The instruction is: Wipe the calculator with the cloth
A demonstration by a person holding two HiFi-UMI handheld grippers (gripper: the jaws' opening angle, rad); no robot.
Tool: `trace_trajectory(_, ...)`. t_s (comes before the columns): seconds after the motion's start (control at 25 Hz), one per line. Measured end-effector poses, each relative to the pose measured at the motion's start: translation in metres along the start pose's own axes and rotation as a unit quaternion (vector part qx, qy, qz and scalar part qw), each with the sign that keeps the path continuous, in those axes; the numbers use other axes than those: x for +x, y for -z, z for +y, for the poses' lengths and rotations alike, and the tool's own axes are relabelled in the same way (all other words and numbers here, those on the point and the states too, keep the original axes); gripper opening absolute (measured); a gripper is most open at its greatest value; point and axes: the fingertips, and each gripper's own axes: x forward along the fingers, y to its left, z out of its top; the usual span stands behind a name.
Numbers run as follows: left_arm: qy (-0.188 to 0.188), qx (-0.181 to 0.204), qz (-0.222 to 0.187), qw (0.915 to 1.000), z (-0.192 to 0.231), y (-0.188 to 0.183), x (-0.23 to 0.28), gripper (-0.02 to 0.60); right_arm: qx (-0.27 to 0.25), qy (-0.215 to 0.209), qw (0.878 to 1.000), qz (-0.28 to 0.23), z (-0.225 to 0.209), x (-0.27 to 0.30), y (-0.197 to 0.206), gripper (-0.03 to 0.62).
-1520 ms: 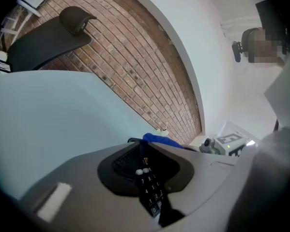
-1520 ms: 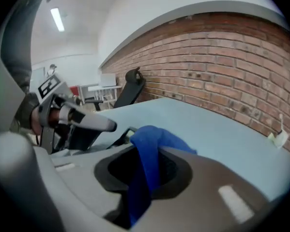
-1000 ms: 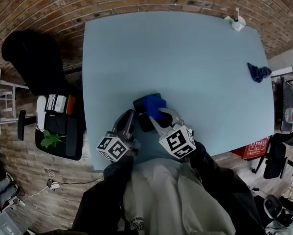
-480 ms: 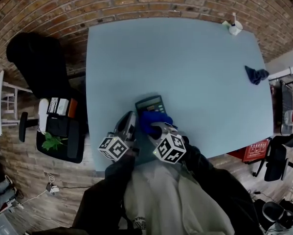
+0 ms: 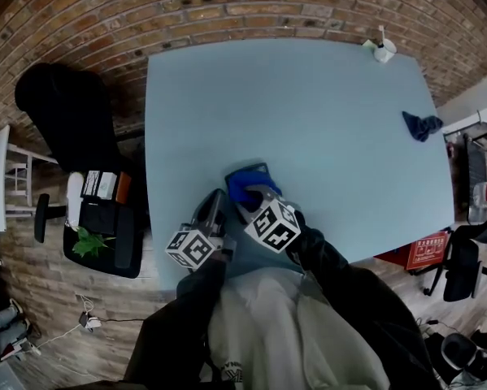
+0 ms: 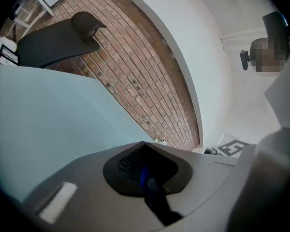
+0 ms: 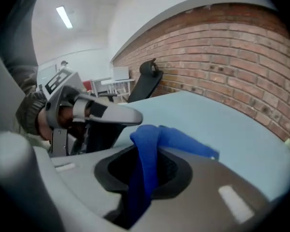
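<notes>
— Head view: what's changed?
— The cloth now covers most of the calculator, whose far end was bare half a second ago. It lies near the counter's near edge, long axis running away from the person, far end leaning slightly left.
— Left gripper view?
— Left tongs clenched together.
— Right gripper view?
— Right tongs grasping the cloth.

A pale blue worktop stands against a red brick wall that curves round its far side. To its left sits a black chair, and nearer, a black trolley with a green leaf on it. Another black chair is at the right edge. The floor at lower left is brick-patterned, with cables on it. Above the brick, the wall is white, and a strip light glows on the ceiling
</notes>
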Motion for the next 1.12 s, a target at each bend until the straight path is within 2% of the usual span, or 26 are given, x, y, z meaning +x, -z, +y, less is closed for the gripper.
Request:
trace_trajectory(0.12,-0.001,-0.010,-0.009,0.9999,0.001,-0.004,0.000,0.002,-0.041,-0.013,0.999,0.002,0.033,-0.008,0.017,0.069)
trace_trajectory(0.32,0.005,-0.001,-0.010,0.9999,0.000,-0.005,0.000,0.002,0.023,-0.075,0.997,0.024,0.059,-0.044,0.071,0.069)
trace_trajectory(0.36,0.005,-0.002,-0.010,0.9999,0.001,-0.005,0.000,0.002,0.023,-0.068,0.997,0.024,0.053,-0.050,0.074,0.069)
trace_trajectory(0.44,0.006,-0.003,-0.010,0.9999,0.001,-0.006,-0.001,0.002,0.037,-0.017,0.999,-0.011,0.021,-0.061,0.063,0.069)
trace_trajectory(0.56,0.010,0.009,-0.007,0.9999,-0.001,-0.005,0.000,0.001,0.089,0.074,0.991,-0.072,-0.047,-0.064,0.033,0.069)
trace_trajectory(0.64,0.012,0.019,-0.004,0.9997,-0.004,-0.002,0.001,0.002,0.109,0.099,0.986,-0.075,-0.076,-0.052,0.025,0.069)
trace_trajectory(0.8,0.013,0.020,-0.001,0.9997,-0.007,0.001,0.002,0.002,0.121,0.074,0.989,-0.052,-0.068,-0.032,0.031,0.069)
trace_trajectory(0.92,0.013,0.016,0.000,0.9998,-0.006,0.000,0.003,0.002,0.154,0.045,0.986,-0.042,-0.040,-0.042,0.049,0.070)
trace_trajectory(1.04,0.012,0.011,0.005,0.9999,-0.003,-0.002,0.003,0.002,0.166,-0.004,0.986,-0.013,-0.007,-0.055,0.070,0.069)
trace_trajectory(1.12,0.015,0.012,0.010,0.9998,-0.004,-0.003,0.005,0.002,0.182,-0.013,0.983,-0.022,-0.013,-0.064,0.069,0.069)
